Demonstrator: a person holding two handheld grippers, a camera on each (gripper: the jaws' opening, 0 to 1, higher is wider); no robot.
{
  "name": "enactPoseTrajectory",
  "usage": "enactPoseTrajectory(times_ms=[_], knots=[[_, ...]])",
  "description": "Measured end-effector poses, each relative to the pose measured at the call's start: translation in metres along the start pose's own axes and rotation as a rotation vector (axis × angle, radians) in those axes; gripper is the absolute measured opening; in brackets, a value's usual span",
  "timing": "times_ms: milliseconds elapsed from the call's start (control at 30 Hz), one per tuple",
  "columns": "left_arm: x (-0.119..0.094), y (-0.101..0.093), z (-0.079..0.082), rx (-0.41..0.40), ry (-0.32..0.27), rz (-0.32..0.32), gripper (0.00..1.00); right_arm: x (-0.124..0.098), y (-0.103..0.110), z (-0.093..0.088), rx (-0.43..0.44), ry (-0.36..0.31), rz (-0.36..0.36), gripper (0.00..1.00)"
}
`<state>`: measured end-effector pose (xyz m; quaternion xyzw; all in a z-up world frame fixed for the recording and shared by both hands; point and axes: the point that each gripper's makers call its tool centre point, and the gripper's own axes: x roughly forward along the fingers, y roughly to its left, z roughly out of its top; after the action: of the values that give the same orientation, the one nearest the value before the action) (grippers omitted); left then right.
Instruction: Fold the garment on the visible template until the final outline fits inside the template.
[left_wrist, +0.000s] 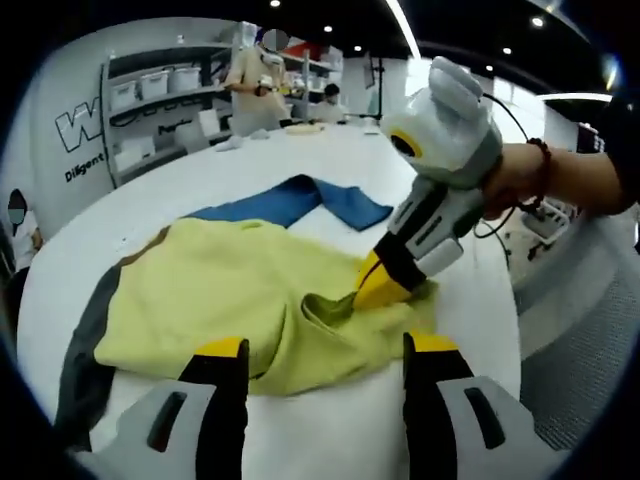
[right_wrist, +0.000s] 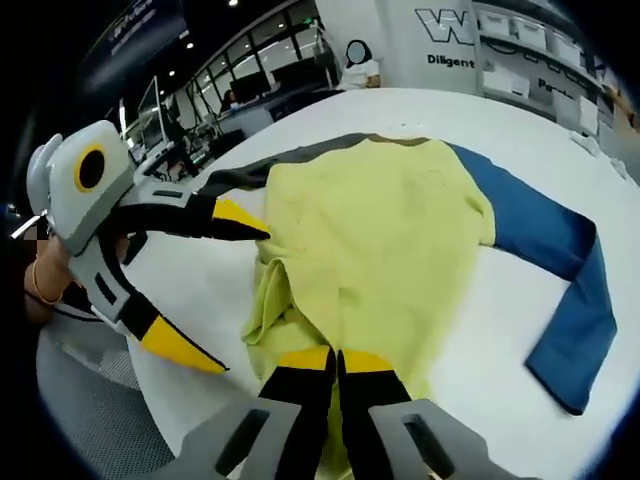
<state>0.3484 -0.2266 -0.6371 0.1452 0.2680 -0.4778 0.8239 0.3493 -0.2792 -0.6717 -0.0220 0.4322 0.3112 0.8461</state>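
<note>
a yellow garment with a blue sleeve and a dark grey sleeve lies spread on a white table. in the left gripper view the blue sleeve stretches away at the far side of the yellow body, and the grey sleeve runs down along its left edge.

the left gripper hangs just at the near hem with its jaws spread wide apart – nothing between them. in the right gripper view it comes in from the left, again splayed open, its yellow tips beside the garment's bunched edge.

the right gripper has its jaws pressed together on the yellow cloth at the near edge – in the left gripper view its yellow tips sit on a raised fold of fabric, so it seems to be pinching the garment, though the cloth in the bite itself is hard to make out. a person's hand with a bead bracelet holds it.

shelves with white bins stand at the back wall, and a person stands behind the table.
</note>
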Motion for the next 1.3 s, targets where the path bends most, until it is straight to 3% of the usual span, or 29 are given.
enactPoseTrajectory(times_ms=[200, 467, 800, 1300], knots=[[-0.009, -0.007, 0.009, 0.026, -0.067, 0.0, 0.44, 0.0, -0.001, -0.002, 0.002, 0.005, 0.001, 0.0], [0.002, -0.013, -0.003, 0.023, -0.029, -0.025, 0.32, 0.0, -0.001, -0.002, 0.006, 0.004, 0.002, 0.0], [0.008, -0.009, -0.016, 0.043, 0.023, -0.009, 0.2, 0.001, -0.001, -0.003, 0.006, 0.008, 0.004, 0.0], [0.013, -0.01, -0.017, 0.006, 0.017, -0.029, 0.01, 0.001, -0.001, -0.003, 0.002, 0.011, 0.004, 0.0]])
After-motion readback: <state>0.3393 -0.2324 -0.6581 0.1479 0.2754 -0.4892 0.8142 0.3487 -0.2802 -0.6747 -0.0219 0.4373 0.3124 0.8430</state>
